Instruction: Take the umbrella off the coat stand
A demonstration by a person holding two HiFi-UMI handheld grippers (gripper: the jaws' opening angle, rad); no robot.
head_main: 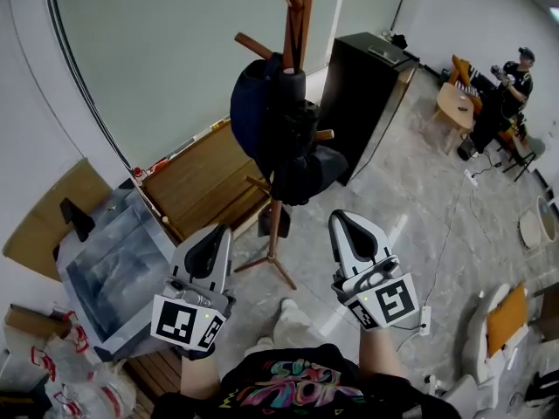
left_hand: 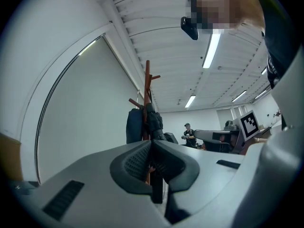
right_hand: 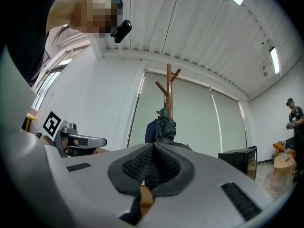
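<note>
The wooden coat stand [head_main: 288, 24] rises through the upper middle of the head view, its splayed feet on the pale marble-look floor [head_main: 410, 199]. The black folded umbrella [head_main: 295, 133] hangs on the stand, upright against the pole, about halfway down the frame. A dark blue cloth item [head_main: 249, 103] is draped just beside it on the left, touching it.

Both hand-held grippers sit low in the frame, short of the stand and touching nothing on it. The left gripper [head_main: 212, 250] is at lower left of centre and the right gripper [head_main: 354, 234] at lower right of centre, with the stand's base between them and further up the frame. Each gripper's own view shows its two ribbed black pads pressed together with nothing between them. The stand and umbrella show in the distance, straight ahead above the closed tips.

A tall black cabinet [head_main: 362, 94] stands just to the right of the stand. A wooden panel [head_main: 201, 186] lies on the floor to the stand's left. Below it, at the left edge, is a grey box [head_main: 122, 269]. In the upper right corner a person [head_main: 515, 81] sits by a small round wooden table [head_main: 454, 103], well apart from the stand. The wearer's white shoes [head_main: 293, 317] show at bottom centre.
</note>
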